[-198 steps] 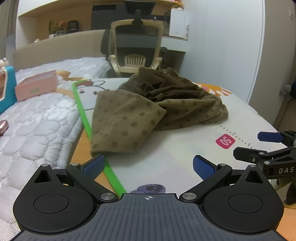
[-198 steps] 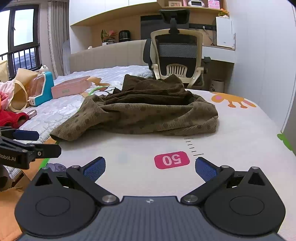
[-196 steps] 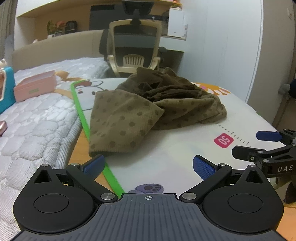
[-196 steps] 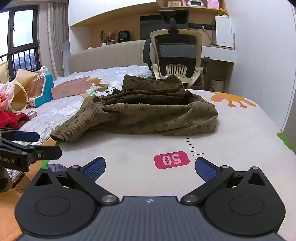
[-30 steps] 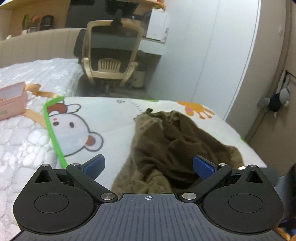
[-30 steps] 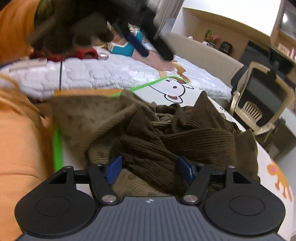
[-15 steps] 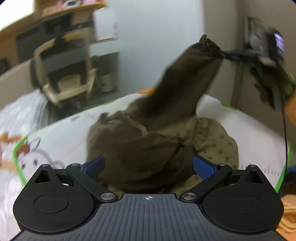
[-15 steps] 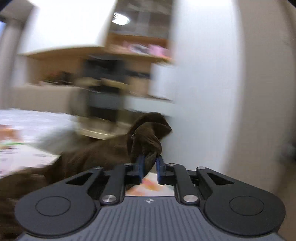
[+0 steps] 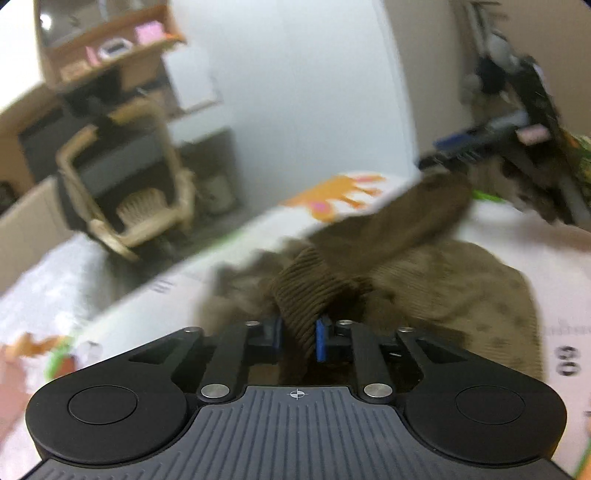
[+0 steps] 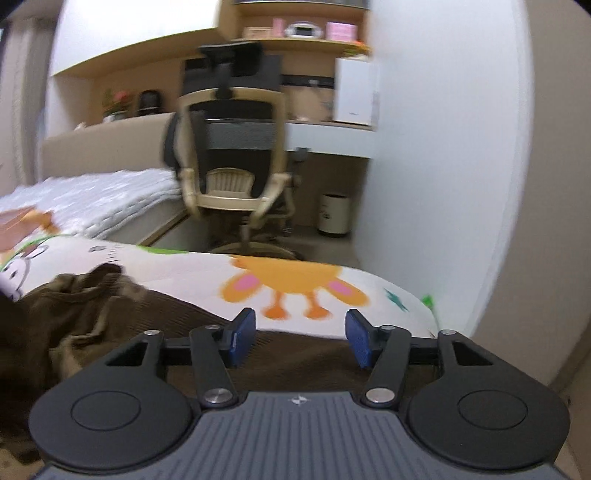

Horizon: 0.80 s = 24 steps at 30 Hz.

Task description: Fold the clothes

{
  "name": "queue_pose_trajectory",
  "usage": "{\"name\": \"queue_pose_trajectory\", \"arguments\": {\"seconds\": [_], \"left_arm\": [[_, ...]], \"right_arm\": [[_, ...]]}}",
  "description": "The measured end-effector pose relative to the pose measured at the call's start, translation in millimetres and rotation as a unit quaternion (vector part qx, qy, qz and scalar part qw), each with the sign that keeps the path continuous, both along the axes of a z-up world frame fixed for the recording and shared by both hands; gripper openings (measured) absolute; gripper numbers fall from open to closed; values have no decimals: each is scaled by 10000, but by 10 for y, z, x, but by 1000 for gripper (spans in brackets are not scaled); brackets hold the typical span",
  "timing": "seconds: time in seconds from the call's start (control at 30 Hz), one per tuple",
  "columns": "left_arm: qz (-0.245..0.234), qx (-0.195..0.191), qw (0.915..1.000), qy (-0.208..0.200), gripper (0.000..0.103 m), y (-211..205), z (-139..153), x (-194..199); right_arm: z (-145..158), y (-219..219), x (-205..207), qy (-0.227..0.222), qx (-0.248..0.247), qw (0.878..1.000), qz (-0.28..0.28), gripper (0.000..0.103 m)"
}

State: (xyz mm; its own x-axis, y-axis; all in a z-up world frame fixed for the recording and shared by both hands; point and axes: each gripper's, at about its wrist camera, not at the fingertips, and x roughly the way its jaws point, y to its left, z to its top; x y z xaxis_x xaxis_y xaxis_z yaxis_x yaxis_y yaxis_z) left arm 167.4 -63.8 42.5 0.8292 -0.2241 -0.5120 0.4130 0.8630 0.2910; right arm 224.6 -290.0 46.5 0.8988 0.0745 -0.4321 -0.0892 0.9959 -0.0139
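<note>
Right now the left gripper (image 9: pixel 298 341) sits low over the play mat (image 9: pixel 491 225), tilted so the room leans in its view, w/ its blue pads (image 9: pixel 320 341) pinched nearly together on a ribbed cuff of the brown corduroy garment (image 9: pixel 454 291). That ribbed fold bunches up between the pads and rises just ahead of them. Rest of the garment lies heaped on the mat beyond, lighter dotted lining facing up at the right side, one darker section stretched up and away toward the upper right, where the other tool appears as a blurred dark shape; can't tell from that view if it touches the cloth. The right gripper (image 10: pixel 298 341) is held roughly level, pointing toward the office chair (image 10: pixel 232 155) and the white wall. Its blue pads (image 10: pixel 357 343) stand well apart, nothing between them. Dark cloth of the garment (image 10: pixel 74 321) spreads on the mat directly below and ahead of those pads, w/ more crumpled folds off to the left. Orange cartoon print (image 10: pixel 291 284) shows on the mat past the cloth edge. Containers: a small white bin (image 10: pixel 334 215) on the floor by the wall, contents not visible; pink boxes (image 10: pixel 341 28) up on the shelf (image 10: pixel 258 42), closed as far as can be seen.
</note>
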Motion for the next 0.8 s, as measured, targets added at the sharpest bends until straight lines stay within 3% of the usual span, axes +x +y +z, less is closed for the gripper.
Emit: {"name": "queue_pose_trajectory", "arguments": {"seconds": [0.13, 0.2, 0.27, 0.47, 0.53, 0.57, 0.7, 0.8], "left_arm": [[898, -154, 9947, -473, 13, 618, 240, 296], [1611, -35, 9841, -741, 13, 1102, 302, 491], [2349, 36, 9678, -900, 13, 1639, 322, 714], [3456, -899, 9339, -178, 27, 2625, 1, 796], [3783, -1221, 9176, 75, 40, 2935, -111, 802], [3793, -1344, 9153, 155, 48, 2991, -124, 786], [2973, -1765, 9379, 276, 71, 2667, 50, 717], [2238, -2218, 9483, 390, 88, 2394, 148, 720]], "right_arm": [[84, 327, 63, 120, -69, 9993, 348, 65], [127, 490, 95, 180, -103, 9984, 521, 65], [169, 654, 126, 240, -138, 9972, 695, 68], [225, 1052, 257, 542, 5, 9922, 1125, 70], [222, 1174, 366, 703, 175, 9890, 1288, 70], [208, 1237, 447, 847, 355, 9853, 1441, 70], [38, 1514, 900, 1492, 1116, 9669, 1742, 70], [-217, 1682, 1285, 2092, 1626, 9507, 1609, 70]]}}
